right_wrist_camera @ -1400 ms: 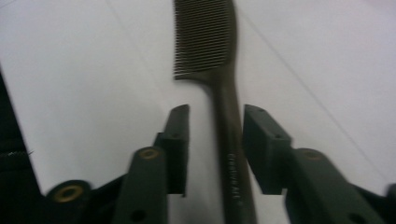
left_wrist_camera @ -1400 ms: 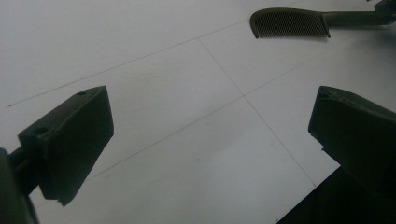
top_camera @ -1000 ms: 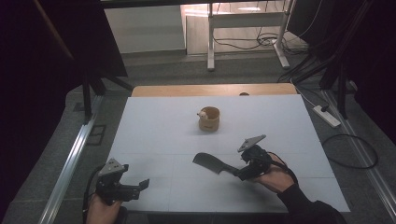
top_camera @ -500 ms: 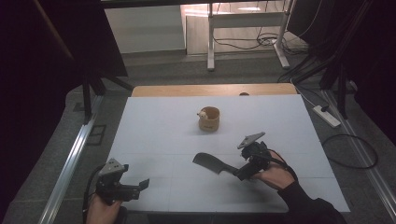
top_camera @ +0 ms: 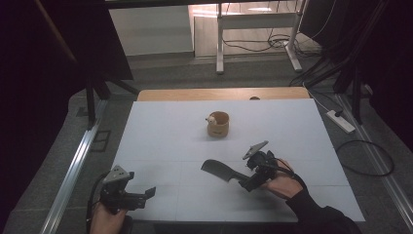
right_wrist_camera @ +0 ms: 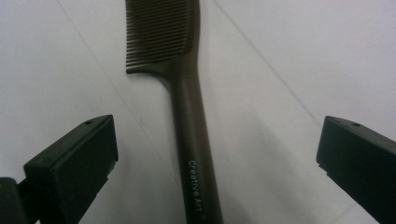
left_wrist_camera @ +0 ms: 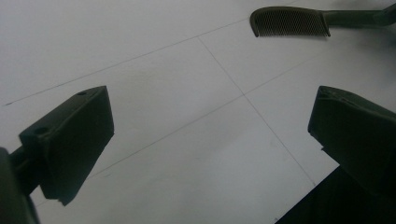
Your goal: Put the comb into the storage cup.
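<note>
We find the left gripper (top_camera: 146, 194) at the near left edge of the table (top_camera: 160, 131), jaws spread and nothing between them; in its own view bare tabletop lies between the two jaws, with the comb (left_wrist_camera: 290, 22) well off toward the far right. It takes no part in the work at hand.

We find the right gripper (top_camera: 246, 183) near the middle right, carried by the right hand (top_camera: 285, 181). Its jaws have just been opening and now stand released at full spread. The comb (right_wrist_camera: 189, 126) lies flat on the table with its handle running up between them, closer to the left jaw in the right gripper view, touching neither. Its toothed head (right_wrist_camera: 159, 35) points away from the gripper.

We judge the step in hand to be the approach for a pickup, or possibly a set-down just finished; we cannot tell which. If a pickup, the next move calls for centring the handle between the jaws, lowering to the table, and closing on the handle.

Farther off, a small wooden cup (top_camera: 218, 124) stands mid-table, well apart from the comb, with something small and white (top_camera: 211, 118) at its rim.
</note>
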Demonstrator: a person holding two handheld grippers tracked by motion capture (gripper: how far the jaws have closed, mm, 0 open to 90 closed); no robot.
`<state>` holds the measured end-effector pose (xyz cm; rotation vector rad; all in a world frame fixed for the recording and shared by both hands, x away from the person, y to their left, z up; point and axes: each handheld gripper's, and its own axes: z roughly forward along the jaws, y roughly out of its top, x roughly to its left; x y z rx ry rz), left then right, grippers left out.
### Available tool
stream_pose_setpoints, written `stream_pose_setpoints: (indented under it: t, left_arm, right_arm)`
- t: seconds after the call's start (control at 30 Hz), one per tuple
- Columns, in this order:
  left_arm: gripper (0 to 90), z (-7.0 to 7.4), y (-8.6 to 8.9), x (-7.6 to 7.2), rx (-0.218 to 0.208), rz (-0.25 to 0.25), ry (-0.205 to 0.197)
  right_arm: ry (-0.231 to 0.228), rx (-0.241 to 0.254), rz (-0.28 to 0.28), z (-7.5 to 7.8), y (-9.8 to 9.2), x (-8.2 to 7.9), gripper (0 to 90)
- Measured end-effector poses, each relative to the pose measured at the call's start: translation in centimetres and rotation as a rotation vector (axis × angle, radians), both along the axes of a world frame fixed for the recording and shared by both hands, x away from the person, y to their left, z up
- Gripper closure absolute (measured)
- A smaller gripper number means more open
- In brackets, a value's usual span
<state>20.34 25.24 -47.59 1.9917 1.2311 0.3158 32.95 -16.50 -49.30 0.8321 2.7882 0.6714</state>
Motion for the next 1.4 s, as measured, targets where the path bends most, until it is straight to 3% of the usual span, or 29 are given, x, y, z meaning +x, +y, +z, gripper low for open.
stream_pose_setpoints:
  t: [0.33,0.57,1.03,1.07,1.1,1.2,1.23,1.27,1.3,1.33,1.4]
  left_arm:
    - [0.9,0.0,0.0,0.0,0.0,0.002,0.001]
    - [0.9,0.0,0.0,0.0,-0.001,0.001,0.002]
    - [1.0,0.0,0.0,0.0,-0.001,0.0,0.004]
    - [1.0,0.0,0.0,0.0,-0.001,0.0,0.004]
    - [1.0,0.0,0.0,0.1,-0.001,-0.001,0.005]
    - [1.1,0.0,0.0,0.1,0.002,0.0,0.005]
    - [1.0,0.0,0.0,0.1,0.002,0.0,0.005]
    - [1.1,0.0,0.0,0.1,0.003,0.0,0.006]
    - [1.1,0.0,0.0,0.1,0.003,0.0,0.006]
    - [1.1,0.0,0.0,0.1,0.003,-0.001,0.006]
    - [1.0,0.0,0.0,0.1,0.003,-0.001,0.006]
  right_arm:
    - [0.022,-0.03,0.02,-1.3,0.6,0.1,0.0]
    - [0.035,-0.085,0.036,-2.3,1.0,0.1,0.0]
    - [0.046,-0.098,0.023,-2.3,1.1,0.1,0.2]
    - [0.051,-0.096,0.039,-2.1,1.1,0.0,7.2]
    - [0.051,-0.096,0.039,-2.1,1.1,0.0,7.2]
    - [0.053,-0.096,0.057,-1.4,1.1,0.0,27.0]
    - [0.053,-0.096,0.057,-1.4,1.1,0.0,27.0]
    - [0.05,-0.095,0.065,-1.2,1.0,0.1,39.0]
    - [0.05,-0.095,0.065,-1.2,1.0,0.1,39.0]
    - [0.048,-0.093,0.081,-1.0,1.0,0.0,49.7]
    - [0.048,-0.092,0.089,-0.9,1.0,0.0,55.0]
